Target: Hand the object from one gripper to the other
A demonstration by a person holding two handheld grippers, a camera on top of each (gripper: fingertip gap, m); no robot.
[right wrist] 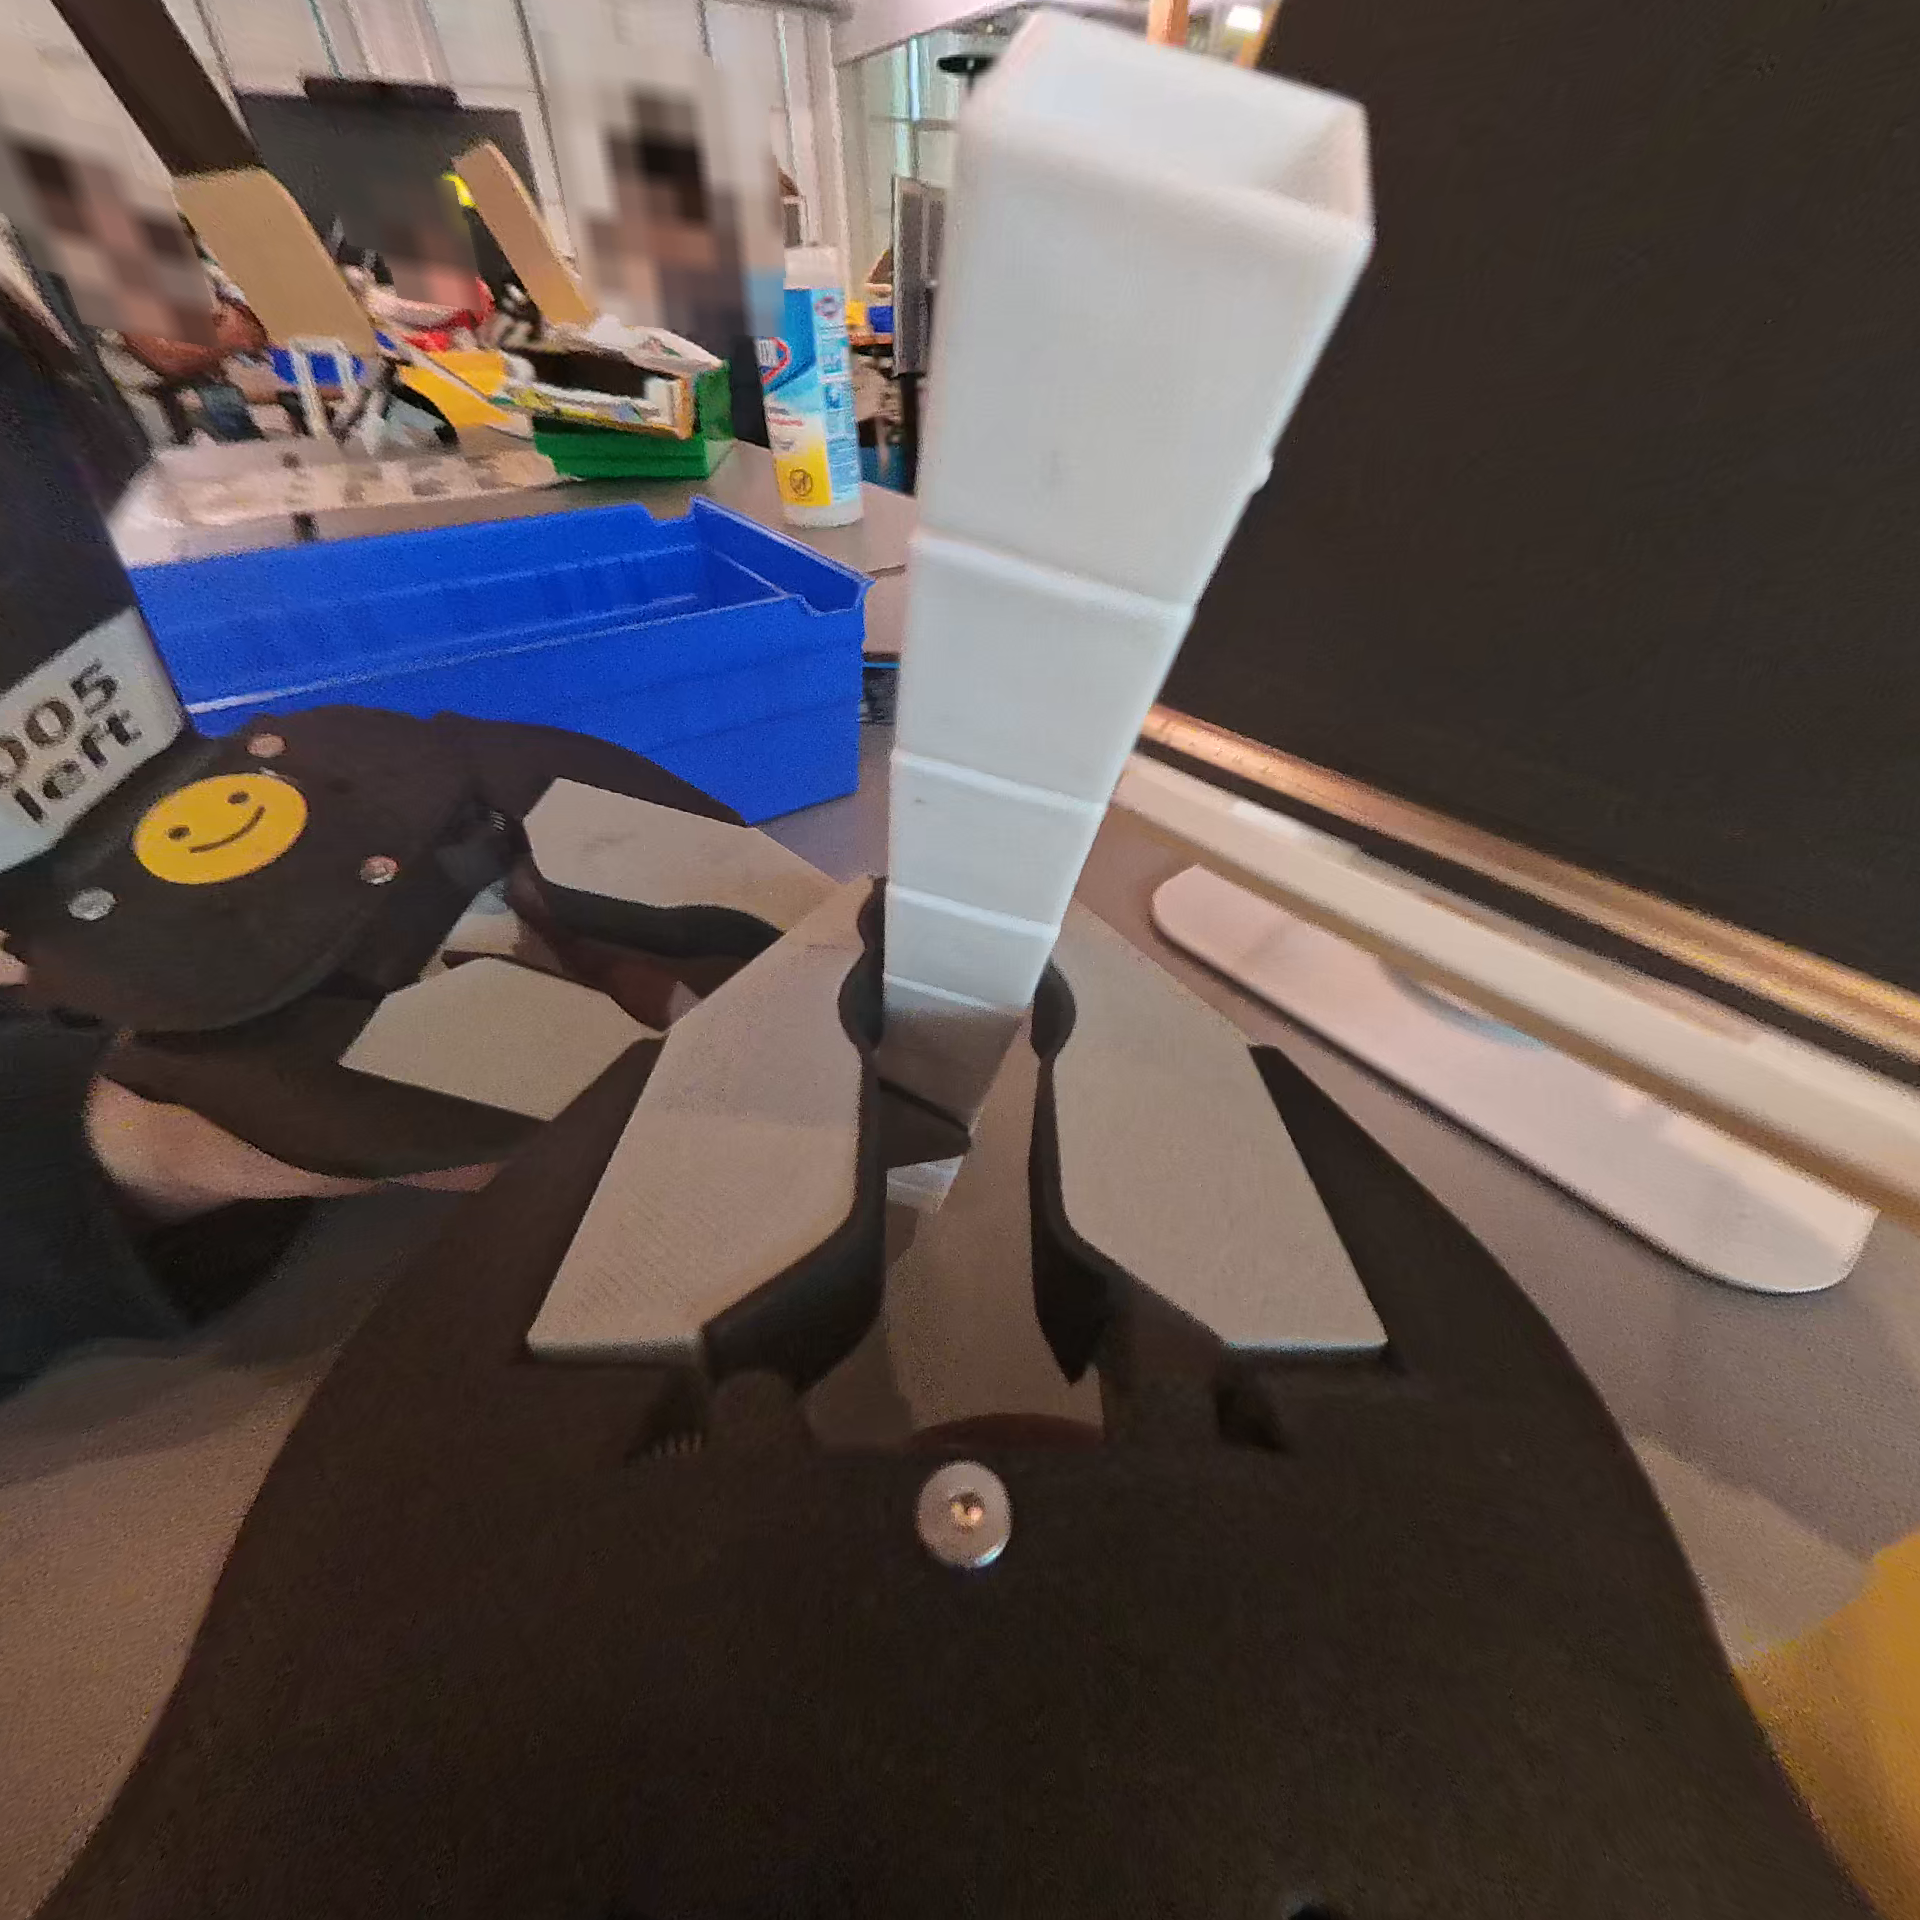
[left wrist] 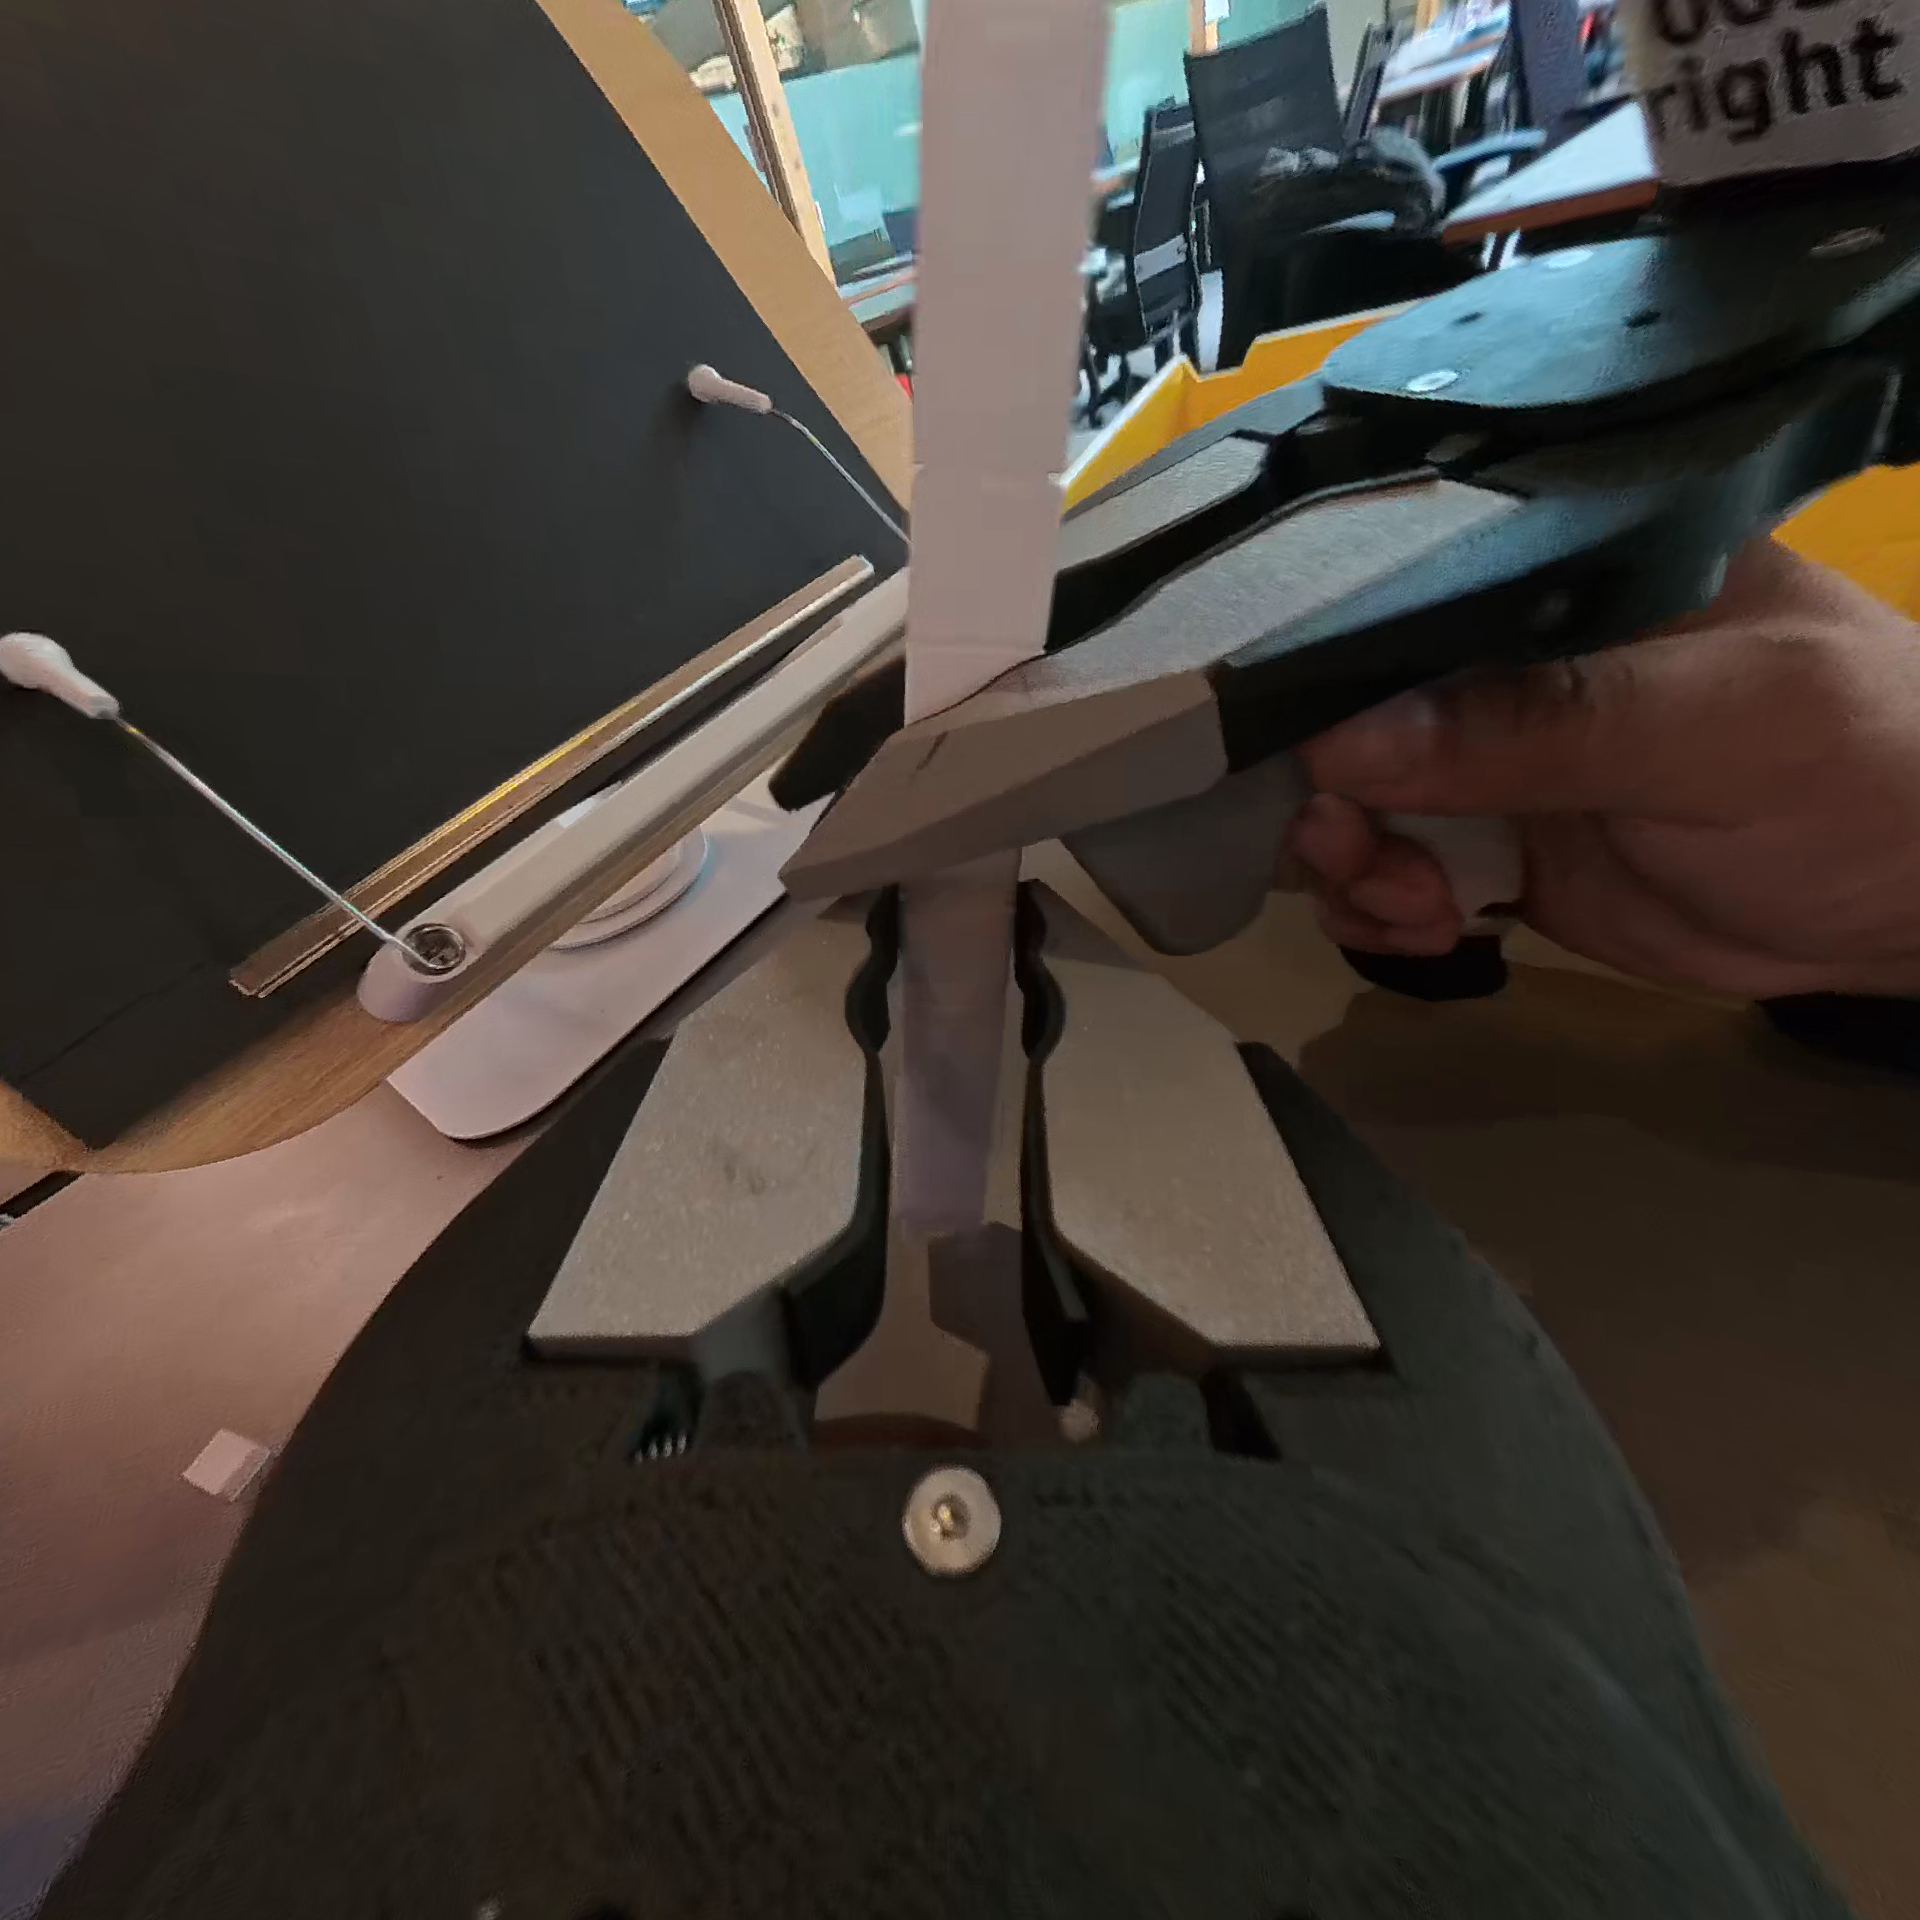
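A long white square bar (left wrist: 997,312) stands nearly upright above the table. My left gripper (left wrist: 956,925) is shut on its lower end, which runs back between the two fingers in shadow. My right gripper (left wrist: 821,821) comes in from the right, held by a hand (left wrist: 1610,790), and is shut on the bar just above the left fingertips. In the right wrist view the right gripper (right wrist: 956,987) clamps the bar (right wrist: 1091,416) at its grooved lower part. The left gripper's body with a yellow smiley sticker (right wrist: 218,826) is at the left, its fingertips hidden behind my right finger.
A black board (left wrist: 312,416) leans on a white stand (right wrist: 1507,1091) close behind the bar. A blue bin (right wrist: 520,644) sits on the table to the left, and a yellow bin (left wrist: 1226,405) on the other side. A wipes canister (right wrist: 816,395) and a green box (right wrist: 623,436) stand farther back. The tips of both grippers are at nearly the same place.
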